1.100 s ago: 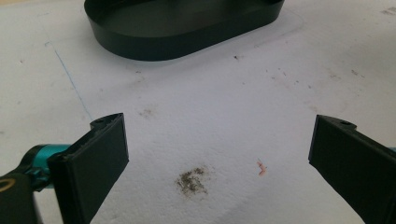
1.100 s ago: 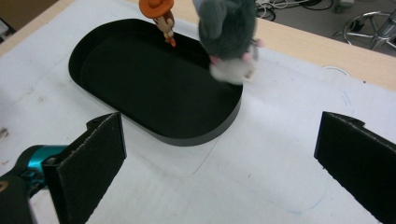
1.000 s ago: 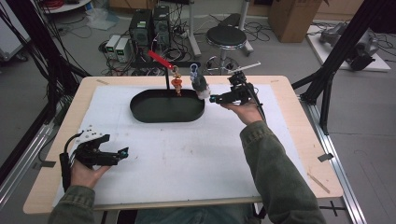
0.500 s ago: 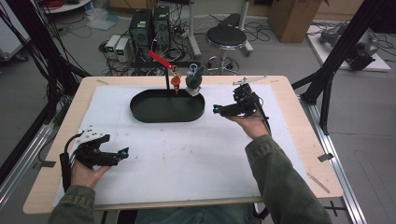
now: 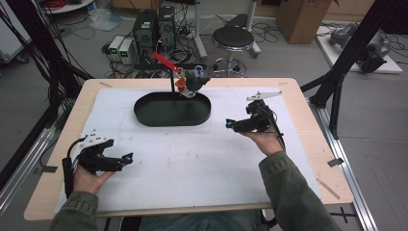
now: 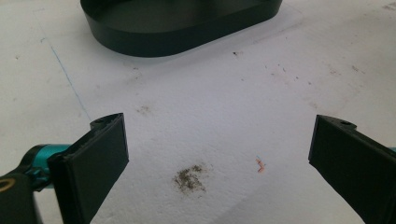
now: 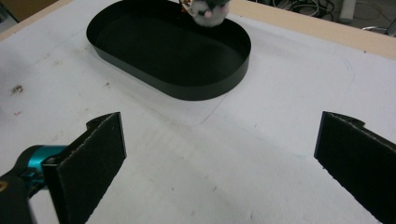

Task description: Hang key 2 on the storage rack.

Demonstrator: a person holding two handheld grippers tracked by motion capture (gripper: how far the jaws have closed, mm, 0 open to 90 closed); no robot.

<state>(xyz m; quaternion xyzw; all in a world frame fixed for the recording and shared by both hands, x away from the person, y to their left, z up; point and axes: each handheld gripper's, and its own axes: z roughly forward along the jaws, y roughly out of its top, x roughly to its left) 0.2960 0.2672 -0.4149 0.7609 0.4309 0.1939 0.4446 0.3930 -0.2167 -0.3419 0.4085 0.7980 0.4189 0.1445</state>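
Observation:
A black oval tray point(image 5: 166, 111) lies on the white mat at the table's far middle. At its far rim rests a small grey-and-white object point(image 5: 195, 83) beside an orange piece point(image 5: 180, 84). My right gripper point(image 5: 230, 125) hovers right of the tray, pointing left, open and empty. Its own view has the jaws wide apart point(image 7: 219, 123), with the tray point(image 7: 163, 46) and the grey-and-white object point(image 7: 208, 10) ahead. My left gripper point(image 5: 126, 157) rests near the front left, open and empty. Its jaws point(image 6: 222, 128) frame bare mat, and the tray wall point(image 6: 177, 37) lies beyond.
A black post with a red handle point(image 5: 162, 61) stands just behind the tray. A dark smudge point(image 6: 189, 177) marks the mat between the left jaws. The white mat point(image 5: 202, 163) covers most of the wooden table point(image 5: 317, 159). A stool point(image 5: 233, 37) and electronics sit on the floor beyond.
My right gripper let go of the grey-and-white object at the tray's far rim and drew back to the right and toward the person. The left gripper stayed put.

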